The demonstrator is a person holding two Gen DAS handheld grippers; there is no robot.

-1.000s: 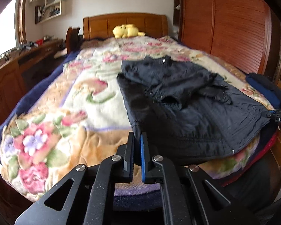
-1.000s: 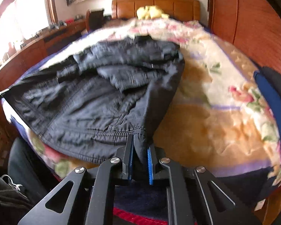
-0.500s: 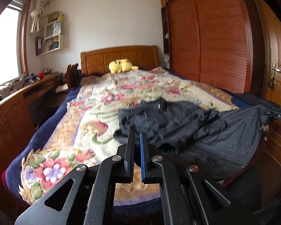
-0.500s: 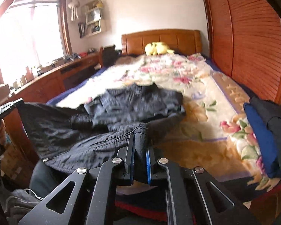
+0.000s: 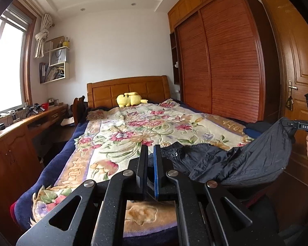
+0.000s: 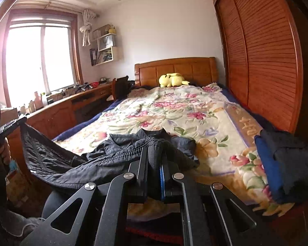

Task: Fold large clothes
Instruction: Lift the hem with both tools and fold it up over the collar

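Observation:
A large black jacket (image 5: 242,162) hangs stretched between my two grippers at the foot of the bed, its collar end trailing on the floral blanket (image 5: 145,127). My left gripper (image 5: 151,153) is shut; in the right wrist view it (image 6: 20,121) holds the jacket's far hem corner at the left edge. My right gripper (image 6: 155,153) is shut on the gathered hem of the jacket (image 6: 104,160); in the left wrist view it (image 5: 287,124) shows at the far right, holding the lifted corner.
A yellow plush toy (image 5: 129,100) lies by the wooden headboard (image 5: 129,88). A wooden wardrobe (image 5: 219,61) runs along the right. A desk (image 6: 71,100) lines the left wall under the window. A dark blue folded pile (image 6: 281,160) sits on the bed's right side.
Both grippers have risen and pulled back from the bed, lifting the jacket's hem off the blanket and dragging the jacket toward the foot of the bed.

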